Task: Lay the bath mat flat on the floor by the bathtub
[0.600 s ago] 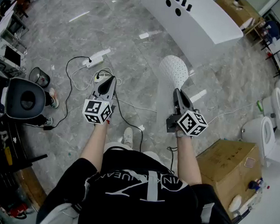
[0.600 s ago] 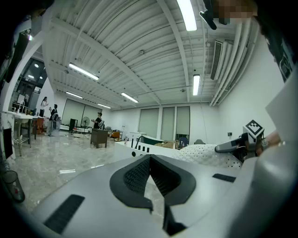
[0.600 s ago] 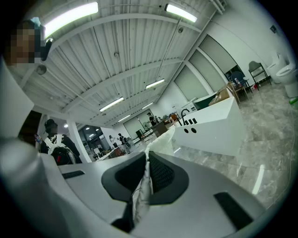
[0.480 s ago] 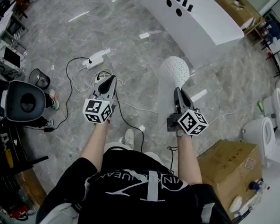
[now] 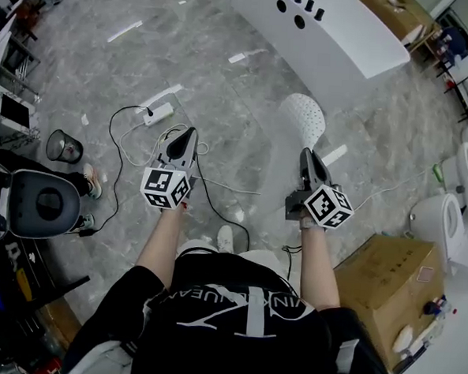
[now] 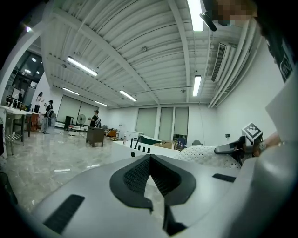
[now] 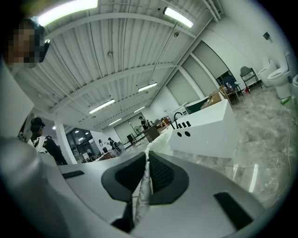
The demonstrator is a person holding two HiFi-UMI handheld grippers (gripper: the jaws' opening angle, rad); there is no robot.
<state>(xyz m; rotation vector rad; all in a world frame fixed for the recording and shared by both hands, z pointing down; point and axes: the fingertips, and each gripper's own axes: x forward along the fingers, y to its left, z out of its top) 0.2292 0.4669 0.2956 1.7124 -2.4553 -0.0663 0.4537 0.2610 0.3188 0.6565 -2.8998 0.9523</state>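
Observation:
A white dotted bath mat (image 5: 304, 118) hangs bunched from my right gripper (image 5: 305, 156), which is shut on one edge of it. In the right gripper view the mat's edge (image 7: 142, 186) runs between the jaws of the right gripper (image 7: 148, 156). My left gripper (image 5: 190, 134) is held level to the left, shut with nothing in it; its own view shows the closed left gripper (image 6: 150, 158), with the mat (image 6: 205, 154) off to the right. The white bathtub (image 5: 323, 29) stands ahead on the marble floor; it also shows as the bathtub (image 7: 205, 131) in the right gripper view.
A cardboard box (image 5: 385, 280) sits at my right, with toilets (image 5: 444, 220) beyond it. A power strip and cables (image 5: 160, 113) lie on the floor to the left of the grippers. A small bin (image 5: 65, 146) and a black seat (image 5: 43, 203) stand at the far left.
The view has shifted a little toward the tub. Both grippers keep their pose, and the mat still hangs from the right one.

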